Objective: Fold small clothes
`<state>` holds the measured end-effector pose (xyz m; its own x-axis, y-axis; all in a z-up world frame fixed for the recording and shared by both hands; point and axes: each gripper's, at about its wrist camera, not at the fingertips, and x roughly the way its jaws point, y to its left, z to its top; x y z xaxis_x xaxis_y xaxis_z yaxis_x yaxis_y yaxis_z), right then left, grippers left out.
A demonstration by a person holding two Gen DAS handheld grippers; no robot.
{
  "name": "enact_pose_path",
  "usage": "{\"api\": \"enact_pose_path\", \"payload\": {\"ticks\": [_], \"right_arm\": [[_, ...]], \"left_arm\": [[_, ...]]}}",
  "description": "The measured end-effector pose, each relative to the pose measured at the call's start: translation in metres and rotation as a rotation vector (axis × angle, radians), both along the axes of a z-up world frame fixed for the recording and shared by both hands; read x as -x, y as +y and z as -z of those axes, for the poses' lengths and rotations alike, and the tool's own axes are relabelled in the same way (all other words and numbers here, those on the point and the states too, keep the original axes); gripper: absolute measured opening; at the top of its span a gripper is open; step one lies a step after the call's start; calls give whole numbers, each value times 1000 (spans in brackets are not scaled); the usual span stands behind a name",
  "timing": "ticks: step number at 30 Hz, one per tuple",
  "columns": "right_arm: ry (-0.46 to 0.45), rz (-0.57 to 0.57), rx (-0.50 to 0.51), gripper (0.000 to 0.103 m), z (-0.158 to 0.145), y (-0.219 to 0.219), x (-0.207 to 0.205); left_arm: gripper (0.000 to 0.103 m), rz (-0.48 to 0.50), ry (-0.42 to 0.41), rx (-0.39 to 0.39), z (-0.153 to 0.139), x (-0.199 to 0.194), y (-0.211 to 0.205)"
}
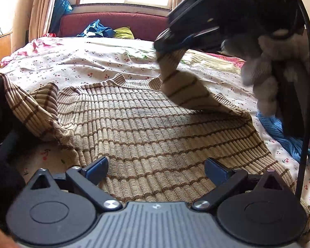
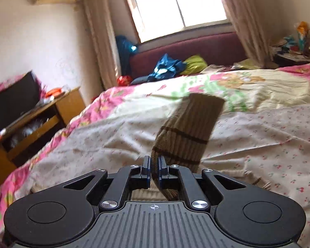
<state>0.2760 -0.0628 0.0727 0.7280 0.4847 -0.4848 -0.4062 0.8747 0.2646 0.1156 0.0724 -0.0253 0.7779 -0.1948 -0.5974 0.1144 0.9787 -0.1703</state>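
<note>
The striped sweater (image 1: 155, 128) lies flat on the bed (image 1: 76, 66), neck away from the person, and its sleeve (image 1: 181, 82) is lifted off the cloth, running as a long strip from the shoulder at the garment's right edge up to the right tongs (image 2: 154, 168), which are clamped on it with the cuff end sticking out past the pads. The body lies to the left of those tongs (so the sleeve's long axis probably has to swing across the chest), though motion blur hides exactly how the sleeve hangs. The left tongs (image 1: 156, 169) stand wide apart and empty, low over the sweater's near hem.
</note>
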Motion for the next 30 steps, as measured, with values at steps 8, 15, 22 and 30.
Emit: {"api": "enact_pose_path", "payload": {"ticks": [8,15,22,30], "right_arm": [[132,-365,224,13,49,50,31],[77,-62,277,18,45,-45,30],[134,142,293,19,79,-98,17],[188,222,353,27,106,-106,-19]], "left_arm": [[103,3,1,-10,1,0,-1],[103,-41,-3,-10,-4,-5,2],[103,-101,-108,-85,-33,-42,4],[103,-172,60,-283,3,-106,-10]]}}
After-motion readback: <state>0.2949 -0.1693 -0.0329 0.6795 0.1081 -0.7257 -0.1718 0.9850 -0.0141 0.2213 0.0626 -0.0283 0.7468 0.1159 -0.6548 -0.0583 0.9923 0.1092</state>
